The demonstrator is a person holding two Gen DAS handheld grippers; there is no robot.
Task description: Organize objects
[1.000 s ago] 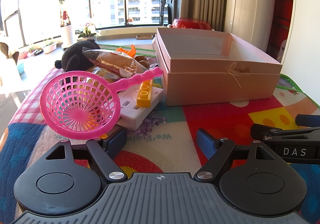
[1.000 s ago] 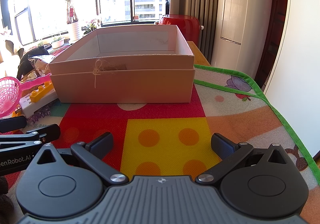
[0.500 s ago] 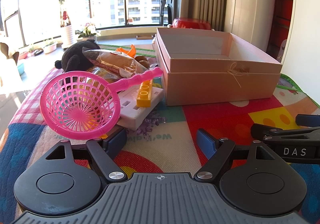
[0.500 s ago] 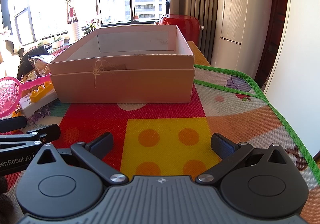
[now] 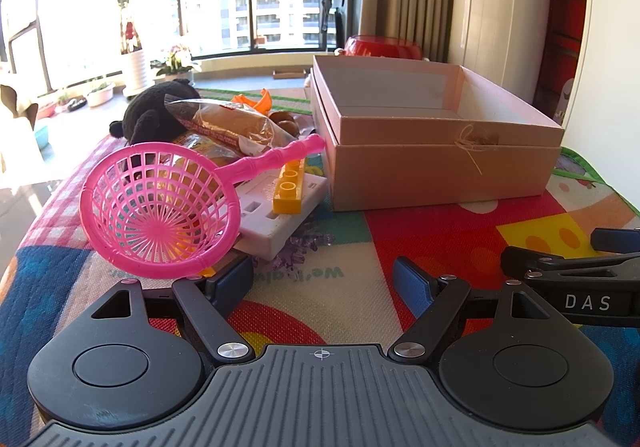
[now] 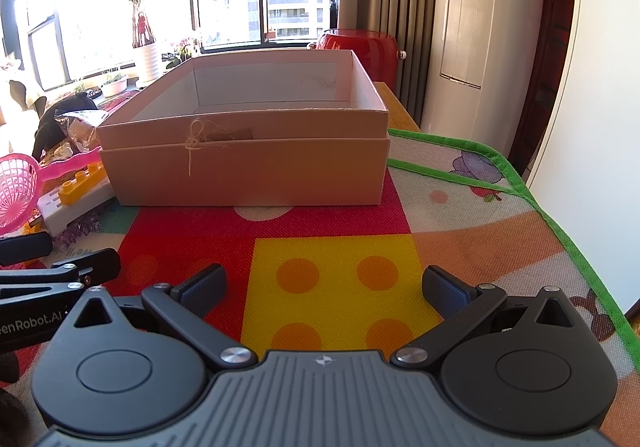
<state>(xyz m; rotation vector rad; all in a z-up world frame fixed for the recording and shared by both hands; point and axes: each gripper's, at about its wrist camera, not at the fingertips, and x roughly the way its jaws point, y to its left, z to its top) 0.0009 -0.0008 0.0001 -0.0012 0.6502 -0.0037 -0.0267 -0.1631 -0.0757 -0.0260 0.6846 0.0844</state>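
The box [image 5: 436, 163] stands open and empty ahead of both tongs, ready to receive the pile (pink strainer [image 5: 160, 207], yellow brick [image 5: 289, 191], black plush [image 5: 160, 107]) left of it. The left gripper [image 5: 322, 279] and right gripper [image 6: 324, 287] gape wide, holding nothing. The mat [image 6: 332, 243] between them and the box lies free; its green edge runs close on the right.
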